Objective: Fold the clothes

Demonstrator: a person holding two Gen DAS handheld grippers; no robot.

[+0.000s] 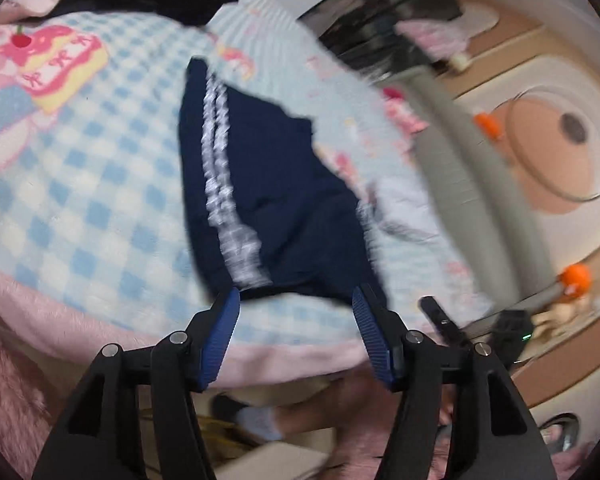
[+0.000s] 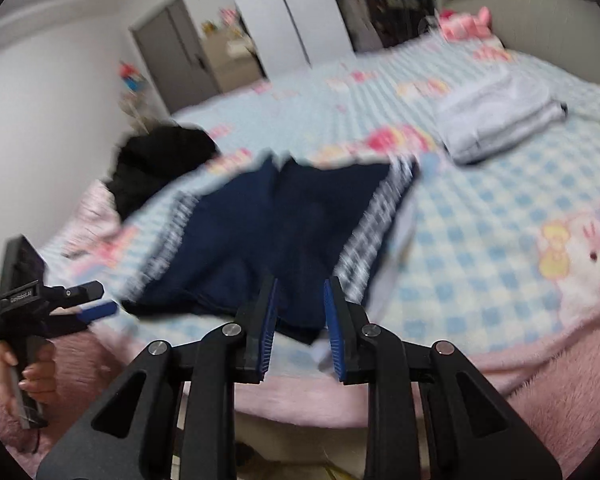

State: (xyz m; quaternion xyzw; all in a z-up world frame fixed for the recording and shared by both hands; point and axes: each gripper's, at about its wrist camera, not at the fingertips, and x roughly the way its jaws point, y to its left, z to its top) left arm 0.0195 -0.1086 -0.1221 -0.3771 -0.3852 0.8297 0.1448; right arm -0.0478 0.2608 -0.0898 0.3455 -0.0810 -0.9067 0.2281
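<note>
Navy shorts with white side stripes [image 1: 276,200] lie spread on the blue checked blanket [image 1: 100,184] near the bed's front edge. They also show in the right wrist view [image 2: 276,232]. My left gripper [image 1: 296,300] is open and empty, its fingertips at the shorts' near hem. It also shows from the side in the right wrist view [image 2: 96,300], held in a hand. My right gripper [image 2: 300,292] is open with a narrow gap, empty, just over the shorts' near edge. Both views are motion-blurred.
A folded grey garment [image 2: 496,116] lies on the bed at the right. A black garment [image 2: 160,164] is heaped at the bed's left edge. A pink plush toy [image 2: 464,26] sits by the headboard. Pink fuzzy bedding [image 2: 540,384] hangs along the front edge.
</note>
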